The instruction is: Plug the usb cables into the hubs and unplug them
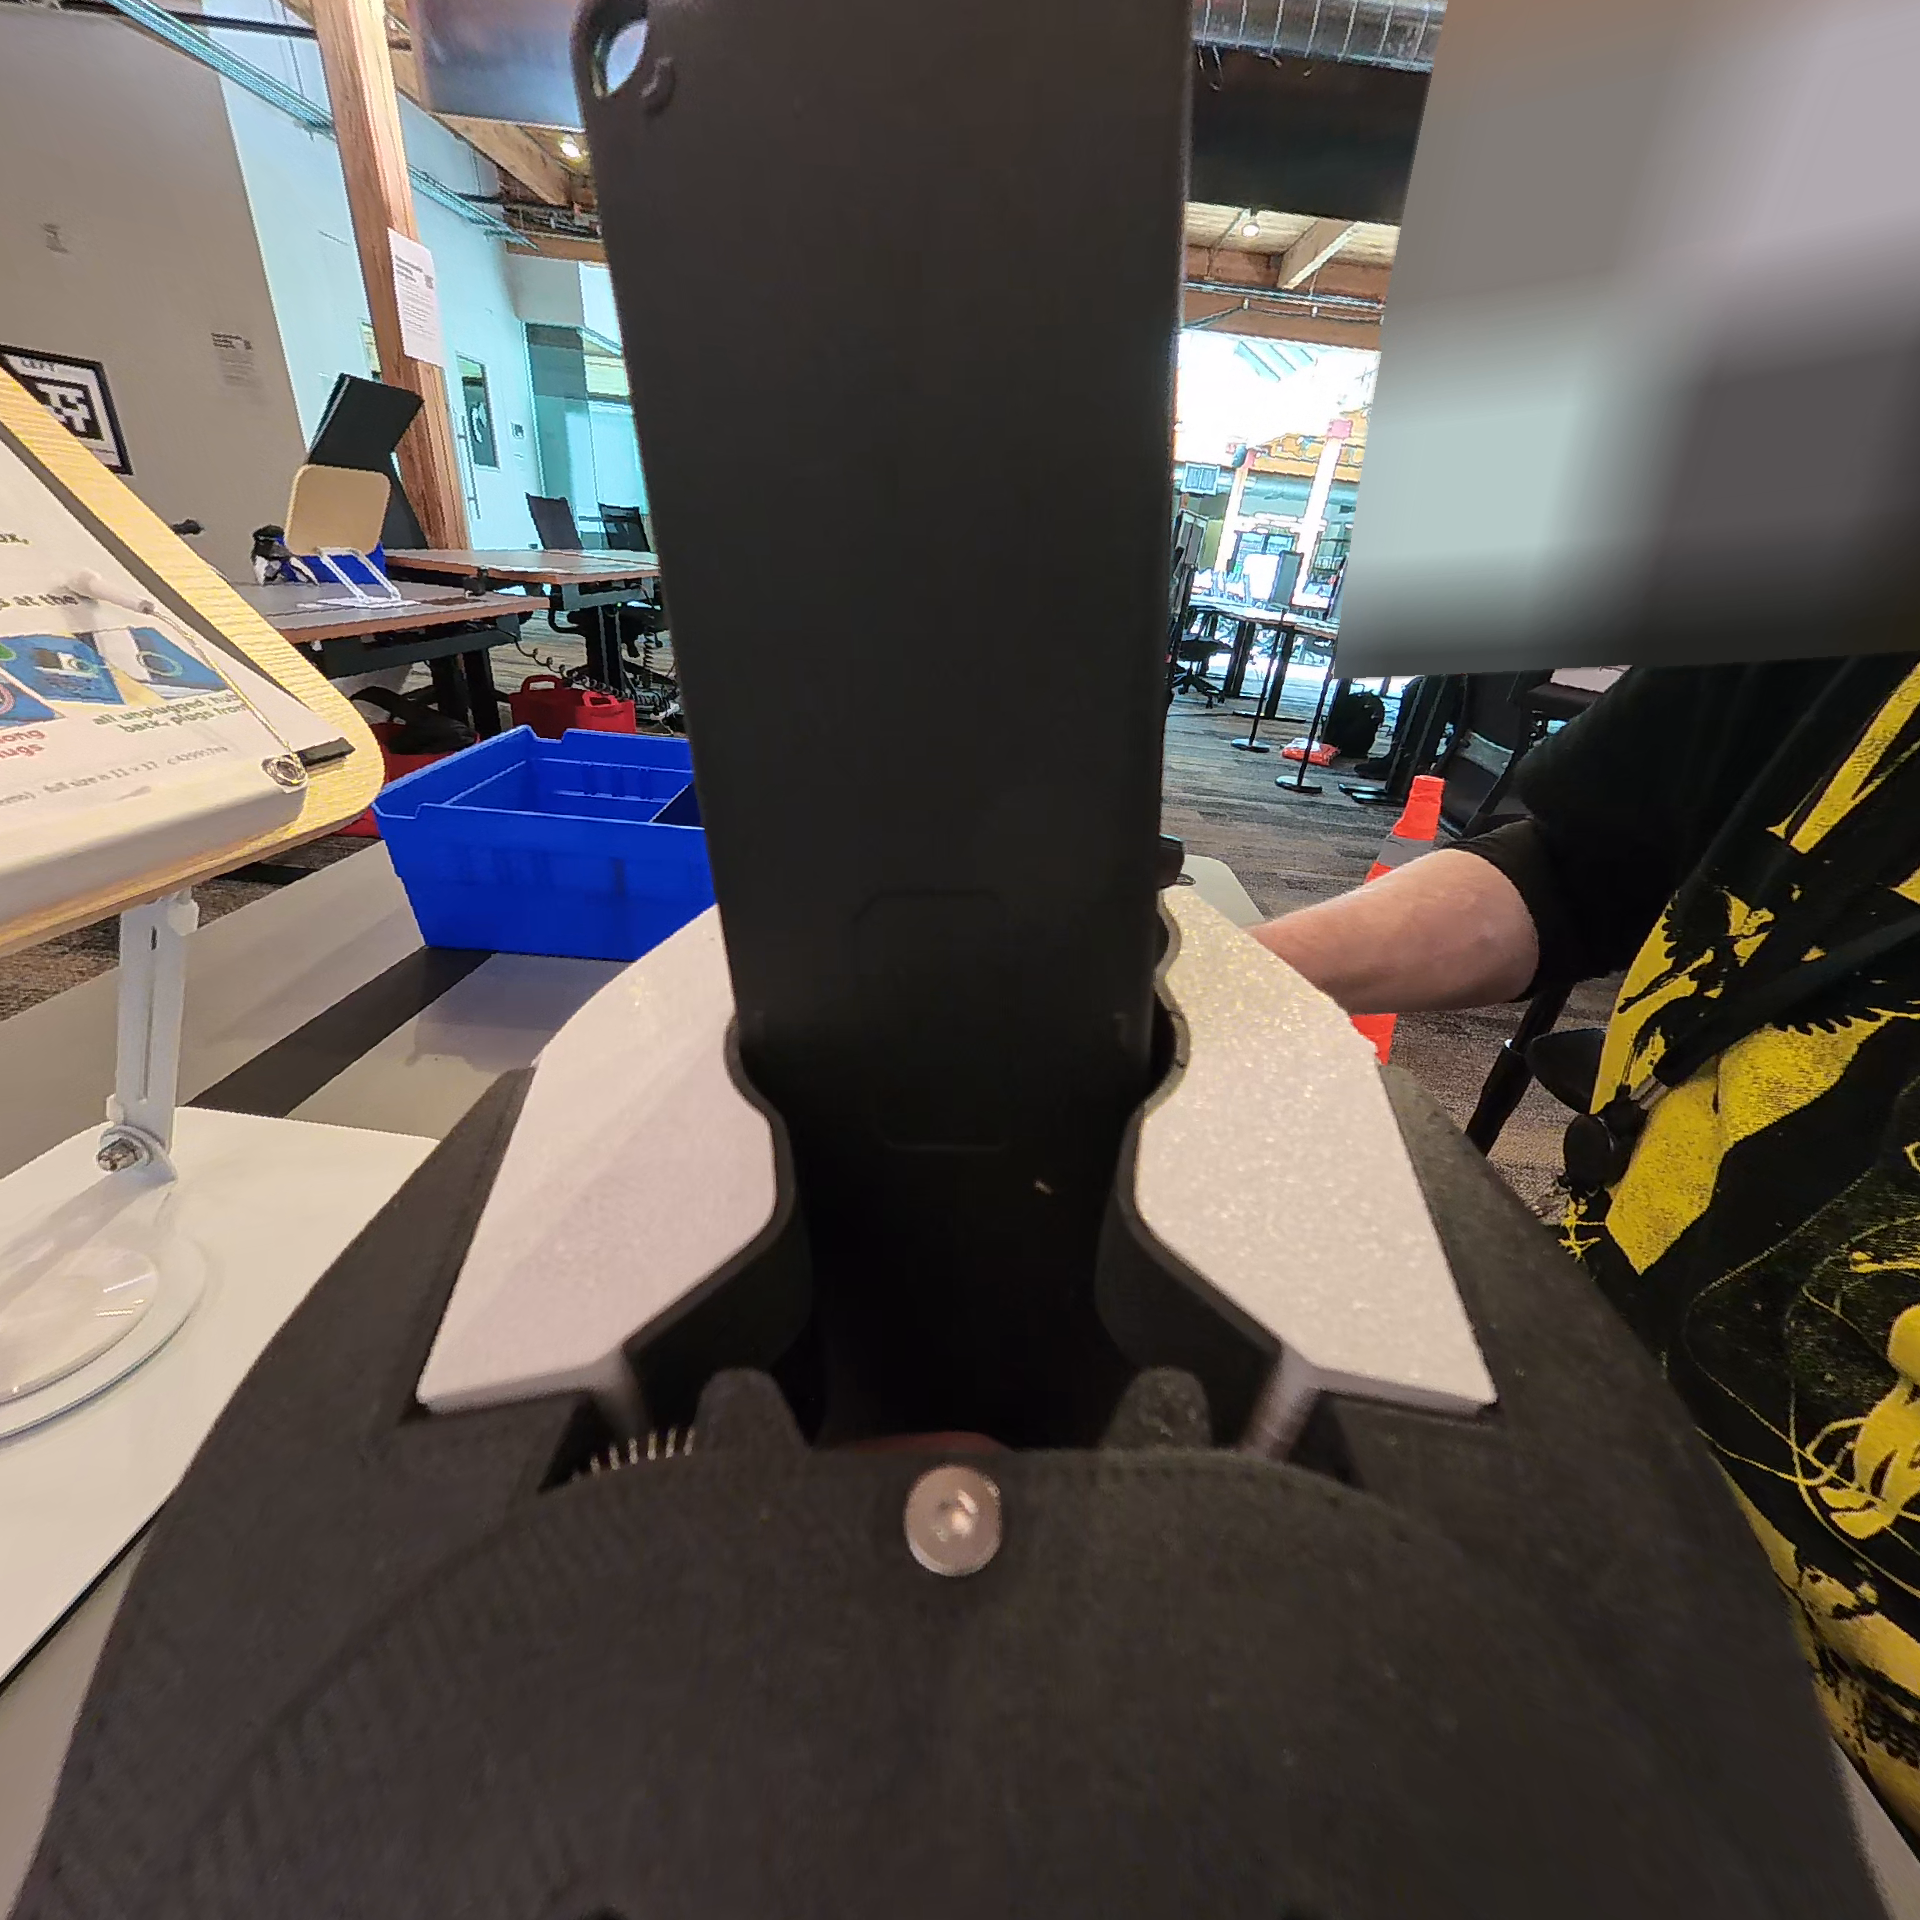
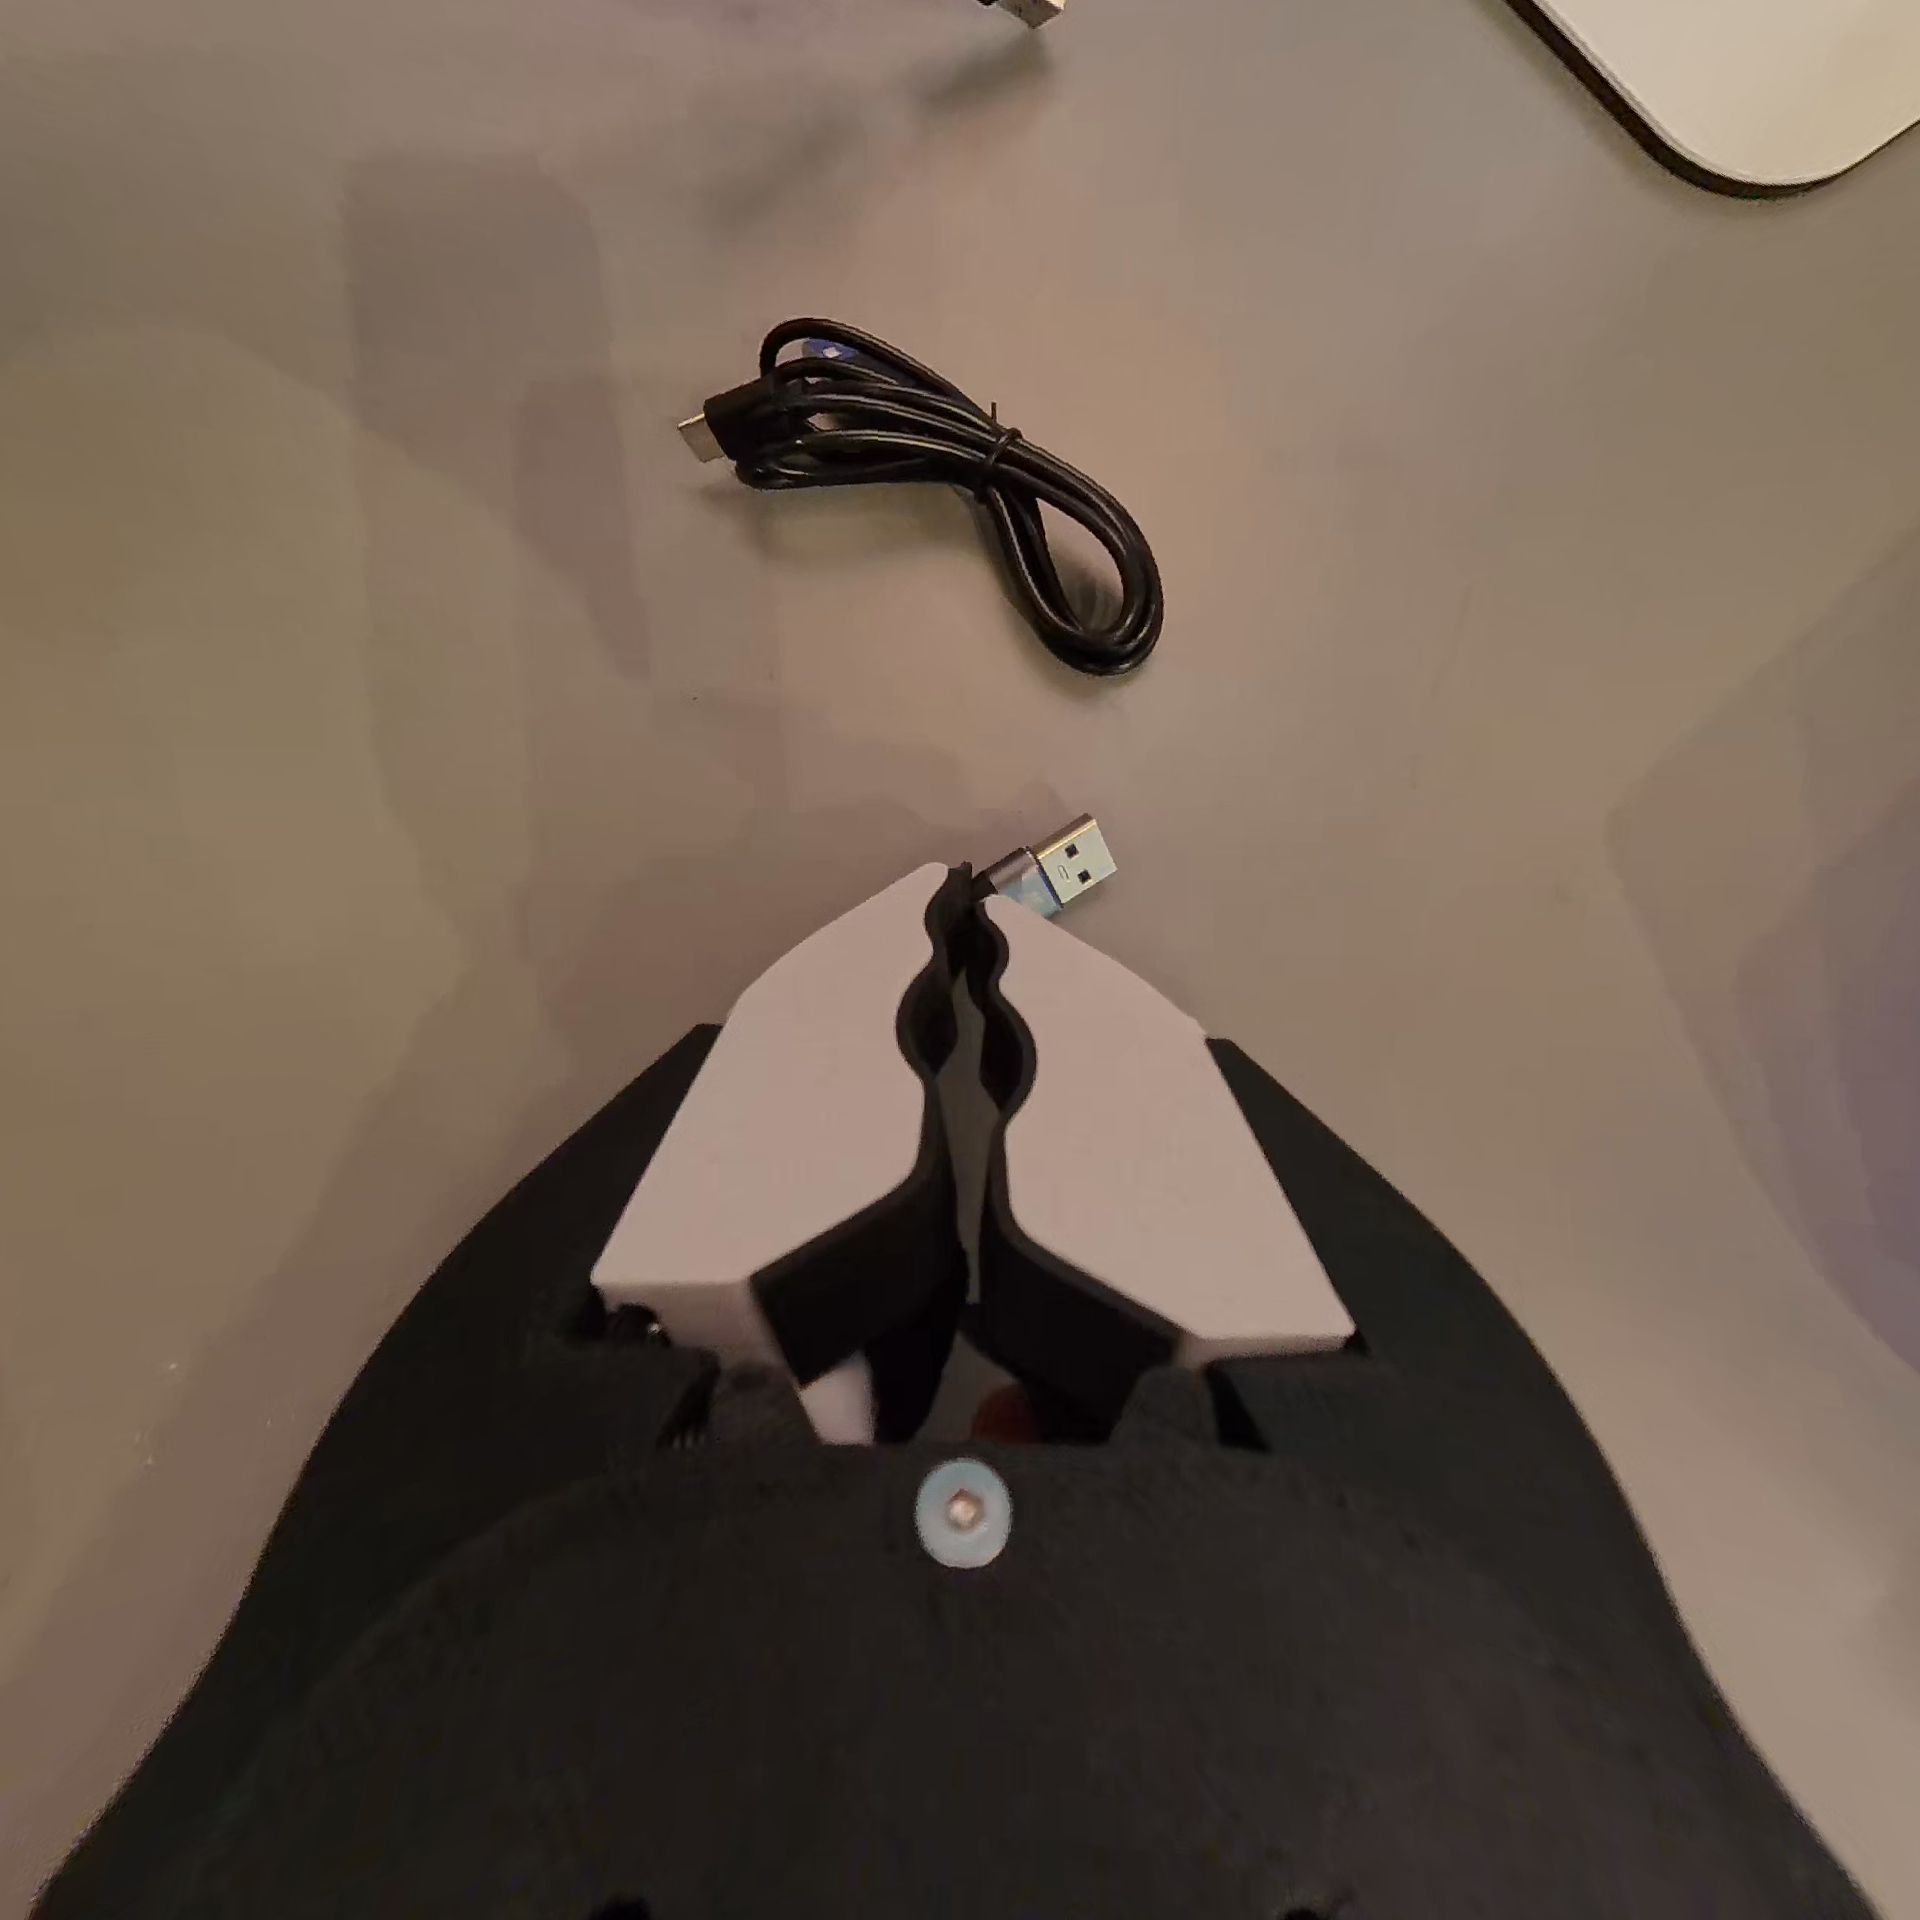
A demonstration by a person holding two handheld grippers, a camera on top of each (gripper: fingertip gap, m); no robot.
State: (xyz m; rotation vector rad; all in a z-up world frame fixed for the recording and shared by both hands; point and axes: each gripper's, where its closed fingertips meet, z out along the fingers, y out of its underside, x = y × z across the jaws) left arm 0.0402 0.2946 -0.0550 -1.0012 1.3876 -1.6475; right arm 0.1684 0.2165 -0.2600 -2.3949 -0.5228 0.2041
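Note:
In the left wrist view my left gripper is shut on a tall flat black hub, which stands upright between the white fingers and fills the gap between them. In the right wrist view my right gripper is closed, low over the grey table. It pinches a USB cable right behind its silver USB-A plug. The plug sticks out to the right of the fingertips; the rest of that cable is hidden under the gripper. A bundled black USB cable lies on the table farther ahead.
Another plug tip shows at the top edge, and a white base plate lies at the top right. In the left wrist view there are a blue bin, a tilted instruction board on a white stand, and a person's forearm on the right. There is about 25 centimeters between the tips of the two grippers.

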